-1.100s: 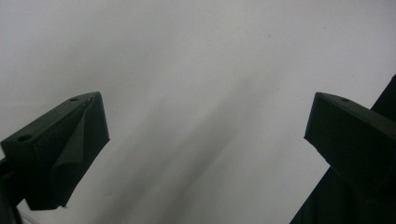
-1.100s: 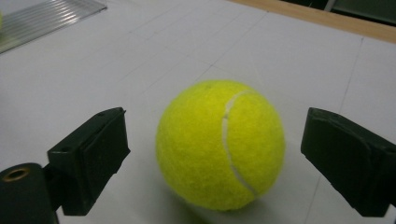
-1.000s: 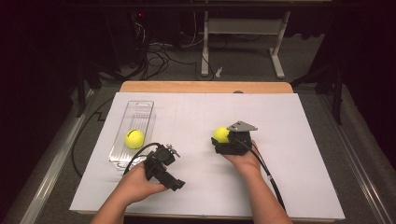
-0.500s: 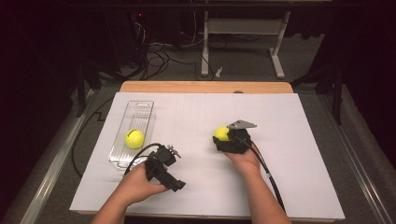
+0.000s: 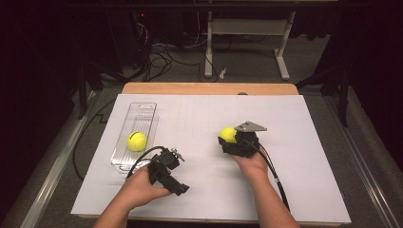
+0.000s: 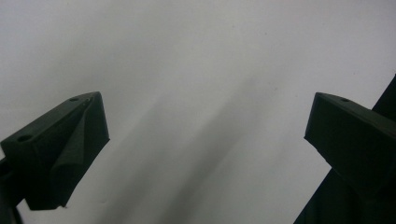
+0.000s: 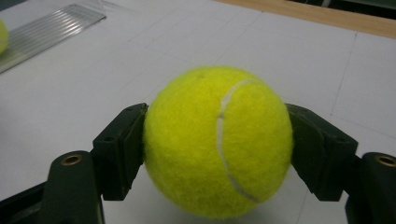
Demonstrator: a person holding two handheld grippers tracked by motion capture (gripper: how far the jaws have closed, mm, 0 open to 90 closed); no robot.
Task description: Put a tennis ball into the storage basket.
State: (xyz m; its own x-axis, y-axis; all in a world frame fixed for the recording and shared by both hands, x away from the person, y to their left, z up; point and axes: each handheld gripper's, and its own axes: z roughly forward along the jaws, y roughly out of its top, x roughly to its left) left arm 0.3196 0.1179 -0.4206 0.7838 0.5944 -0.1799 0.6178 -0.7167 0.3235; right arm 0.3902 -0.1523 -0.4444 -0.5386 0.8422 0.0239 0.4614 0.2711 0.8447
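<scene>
A yellow tennis ball (image 7: 217,140) sits between the jaws of my right gripper (image 5: 228,139), which is shut on it at the middle of the white table sheet; the same tennis ball (image 5: 228,134) peeks out past the gripper's grey plate. Another yellow ball (image 5: 137,141) lies inside the clear plastic tray (image 5: 142,111) at the left. My left gripper (image 5: 173,154) rests near the tray's front end, pointing down at the sheet. Its jaws stand wide apart over bare white paper, its left gripper (image 6: 205,130) open with nothing between the fingers.
The white sheet (image 5: 294,123) covers a wooden table whose far edge (image 5: 209,88) shows. Beyond it are a metal desk frame (image 5: 247,28) and cables on the floor. The clear tray (image 7: 46,32) lies far left in the right gripper view.
The right gripper with its ball has shifted slightly left and nearer. The left gripper has barely moved.
</scene>
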